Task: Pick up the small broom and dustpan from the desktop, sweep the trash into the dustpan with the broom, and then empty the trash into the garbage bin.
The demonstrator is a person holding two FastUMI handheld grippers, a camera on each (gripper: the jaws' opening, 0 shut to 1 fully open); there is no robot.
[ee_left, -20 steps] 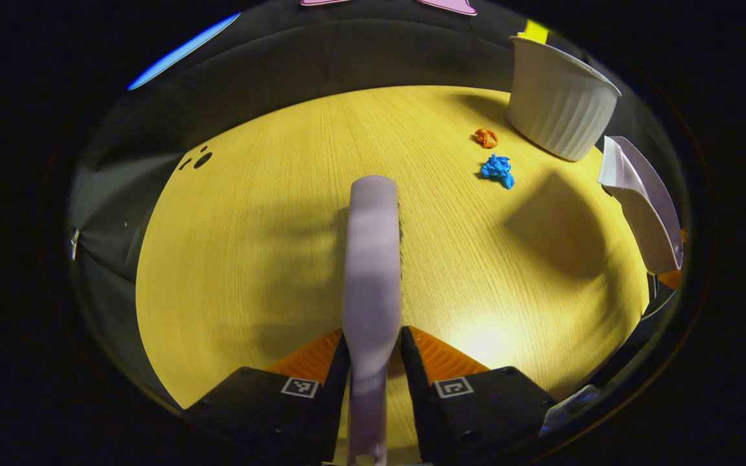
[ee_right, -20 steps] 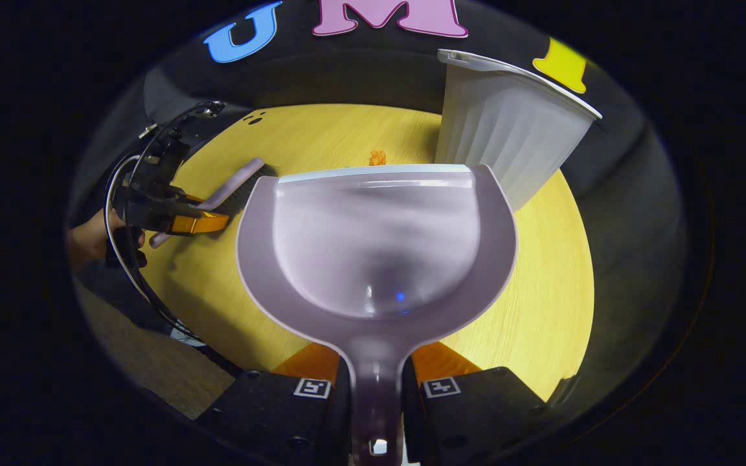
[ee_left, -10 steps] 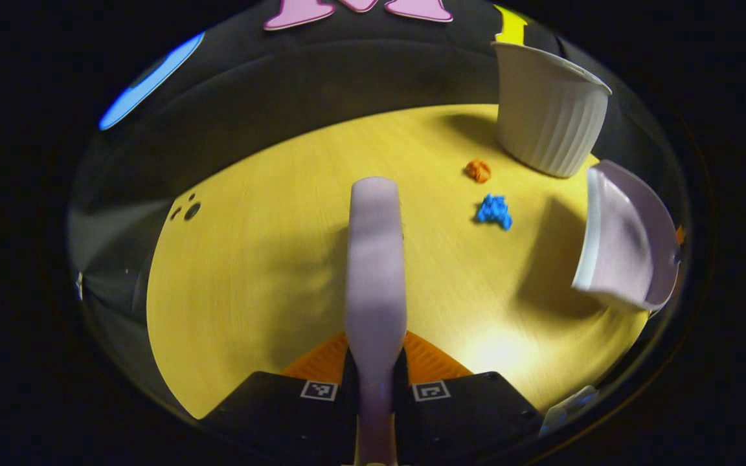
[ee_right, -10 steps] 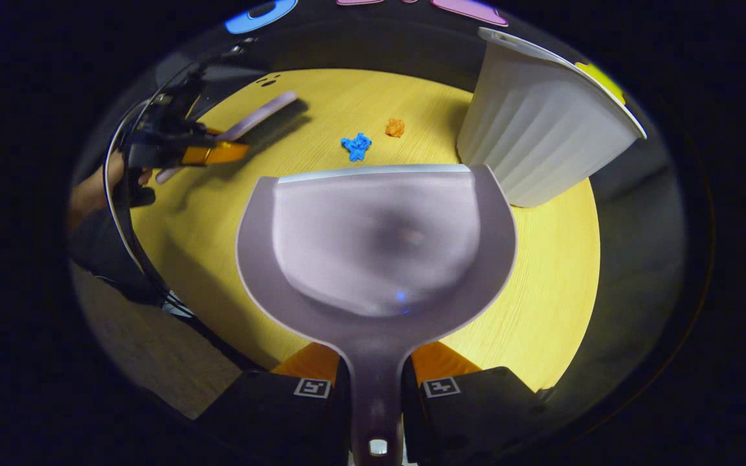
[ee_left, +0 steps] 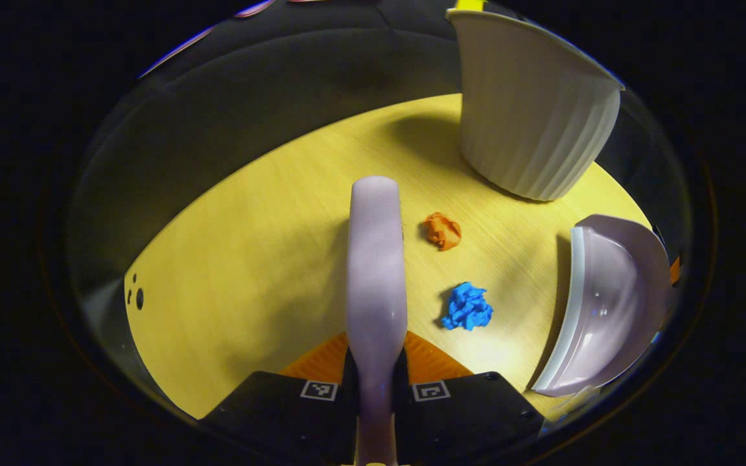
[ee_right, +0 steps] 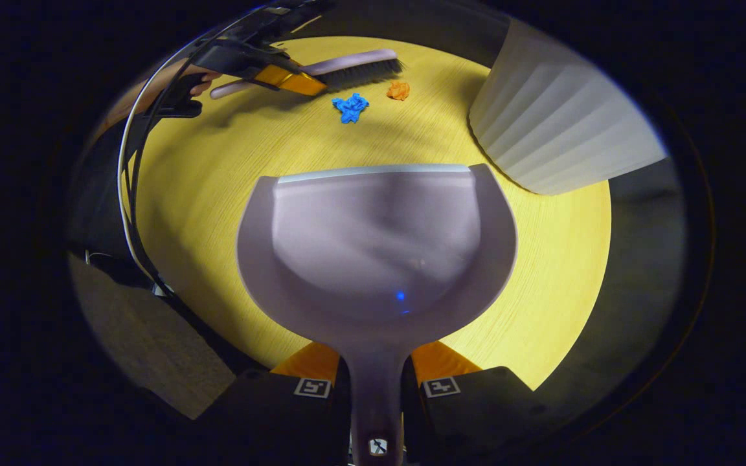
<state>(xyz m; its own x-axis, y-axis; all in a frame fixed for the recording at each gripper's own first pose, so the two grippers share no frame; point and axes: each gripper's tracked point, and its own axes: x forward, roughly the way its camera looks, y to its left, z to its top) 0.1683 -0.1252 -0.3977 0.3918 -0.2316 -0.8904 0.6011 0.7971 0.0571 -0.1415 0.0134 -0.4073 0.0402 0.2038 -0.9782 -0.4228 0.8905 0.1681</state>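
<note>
I have the broom [ee_left: 376, 259] clamped in my left gripper [ee_left: 376, 372]; both fingers press on its lilac handle, and the head runs straight ahead over the table [ee_left: 250, 259]. Taking the bin [ee_left: 531, 110] as my landmark: it stands upright at the far edge of the table, white and ribbed. The orange scrap [ee_left: 442, 230] lies on the table a little in front of the bin, apart from it, just beside the broom head. The blue scrap [ee_left: 467, 307] lies farther from the bin, near the orange one but not touching it.

My right gripper [ee_right: 376, 382] grips the dustpan [ee_right: 376, 246] by its stem, both fingers tight on it. In the right gripper view the pan's mouth faces the two scraps, with the bin [ee_right: 561, 123] off to its right. The blue scrap [ee_right: 350, 107] and orange scrap [ee_right: 398, 90] sit between the pan's lip and the broom [ee_right: 353, 68], well apart from the lip. The broom's bristles point down just beside the scraps; I cannot tell whether they touch the table. In the left gripper view the dustpan [ee_left: 606, 310] is below the bin, open toward the blue scrap.
</note>
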